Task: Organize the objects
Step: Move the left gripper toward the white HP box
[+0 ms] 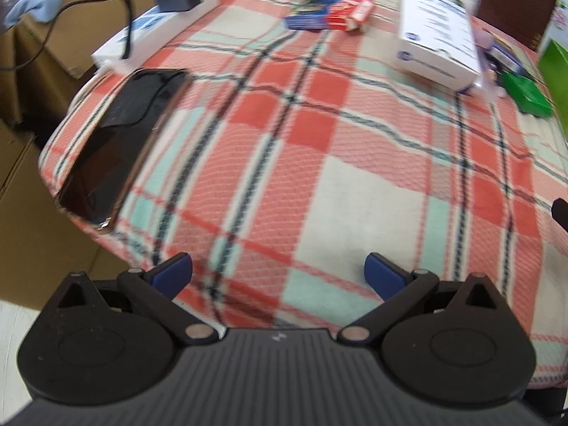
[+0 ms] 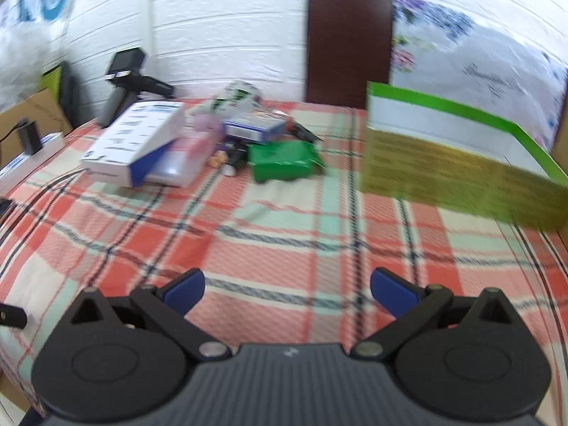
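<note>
Both views hang over a tabletop (image 1: pixel 319 184) draped in red, mint and cream plaid. The left hand-held gripper (image 1: pixel 278 275) sits at the bottom of its frame, blue fingers (image 1: pixel 174 273) spread wide with only cloth between them. Same story on the right: the right hand-held gripper (image 2: pixel 287 291) is splayed apart and holding nothing, low in the frame over the plaid.

In the left view, a dark glossy phone (image 1: pixel 120 142) lies at the left edge of the tabletop, running diagonally. A white box with blue print (image 1: pixel 436 32) sits in the upper right, and a blue and red packet (image 1: pixel 326 12) lies at the top centre, well apart from the gripper.

The right view shows the clutter gathered across the upper middle (all rather blurred): the white box (image 2: pixel 136 138) on the left, tilted onto a pale plastic case (image 2: pixel 188 163), a green packet (image 2: pixel 284 161) just to its right, and a small blue and white carton (image 2: pixel 254 127) behind. A green and yellow open box (image 2: pixel 461 163) fills the right side.
</note>
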Available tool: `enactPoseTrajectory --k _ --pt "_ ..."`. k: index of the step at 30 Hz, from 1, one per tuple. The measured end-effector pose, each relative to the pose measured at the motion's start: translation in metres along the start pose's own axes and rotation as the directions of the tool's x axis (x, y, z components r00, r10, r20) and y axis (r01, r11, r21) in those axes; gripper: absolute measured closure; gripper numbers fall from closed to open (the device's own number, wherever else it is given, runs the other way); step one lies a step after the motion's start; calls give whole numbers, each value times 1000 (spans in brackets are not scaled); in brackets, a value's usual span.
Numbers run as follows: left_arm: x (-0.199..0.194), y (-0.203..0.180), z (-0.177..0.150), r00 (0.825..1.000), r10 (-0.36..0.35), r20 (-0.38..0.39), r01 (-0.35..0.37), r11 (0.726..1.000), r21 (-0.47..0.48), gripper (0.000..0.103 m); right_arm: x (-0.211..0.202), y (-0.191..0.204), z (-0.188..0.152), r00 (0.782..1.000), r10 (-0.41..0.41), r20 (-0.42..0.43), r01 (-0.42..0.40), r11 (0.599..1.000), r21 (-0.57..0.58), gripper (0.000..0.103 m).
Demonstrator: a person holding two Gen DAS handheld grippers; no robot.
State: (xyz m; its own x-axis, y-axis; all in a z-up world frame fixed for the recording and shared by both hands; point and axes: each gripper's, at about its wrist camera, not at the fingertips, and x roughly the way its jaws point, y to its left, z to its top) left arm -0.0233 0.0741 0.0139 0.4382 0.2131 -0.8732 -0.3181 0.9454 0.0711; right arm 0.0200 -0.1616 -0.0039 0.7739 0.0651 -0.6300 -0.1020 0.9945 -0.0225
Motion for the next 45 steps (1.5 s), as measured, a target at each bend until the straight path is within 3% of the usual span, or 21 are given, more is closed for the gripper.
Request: enactPoseTrajectory --k 9,15,20,23,24,27,28,29,34,37,40,42,45 --pt "4 8 4 1000 11 -5 -11 1000 -20 0 -5 34 3 996 46 76 -33 987 -156 0" --pt "7 9 9 1000 12 7 -12 1000 -16 0 4 40 14 993 111 47 -100 976 -196 0" --pt "10 11 13 1000 8 11 -7 1000 -18 0 -3 47 43 977 166 134 -127 957 -260 0" --pt "11 13 15 1000 9 16 -9 1000 -22 0 -22 46 69 937 203 283 -129 957 -260 0" --pt "11 13 16 1000 9 16 -8 1000 -25 0 -31 43 77 911 213 352 -135 963 -235 0" --pt "13 16 17 1000 9 18 -8 999 -33 0 -54 30 87 803 215 556 -173 977 -128 0" --pt "13 16 17 1000 10 19 -9 999 -35 0 -56 28 87 783 210 586 -184 977 -105 0" --pt "13 17 18 1000 11 20 -10 999 -36 0 -54 28 86 779 210 591 -190 977 -96 0" --pt "15 21 27 999 -3 41 5 999 -45 0 -20 37 72 867 222 445 -176 974 -144 0" --pt "8 28 49 986 -71 149 76 997 -27 0 1 50 58 915 266 304 -213 957 -198 3" --pt "2 24 74 943 -204 264 194 979 64 0 15 64 42 937 302 177 -251 932 -263 20" --pt "7 16 90 905 -335 261 317 942 109 1 23 73 39 941 309 135 -262 922 -284 24" --pt "19 1 111 856 -453 249 432 891 136 13 34 79 44 941 317 113 -275 918 -286 24"
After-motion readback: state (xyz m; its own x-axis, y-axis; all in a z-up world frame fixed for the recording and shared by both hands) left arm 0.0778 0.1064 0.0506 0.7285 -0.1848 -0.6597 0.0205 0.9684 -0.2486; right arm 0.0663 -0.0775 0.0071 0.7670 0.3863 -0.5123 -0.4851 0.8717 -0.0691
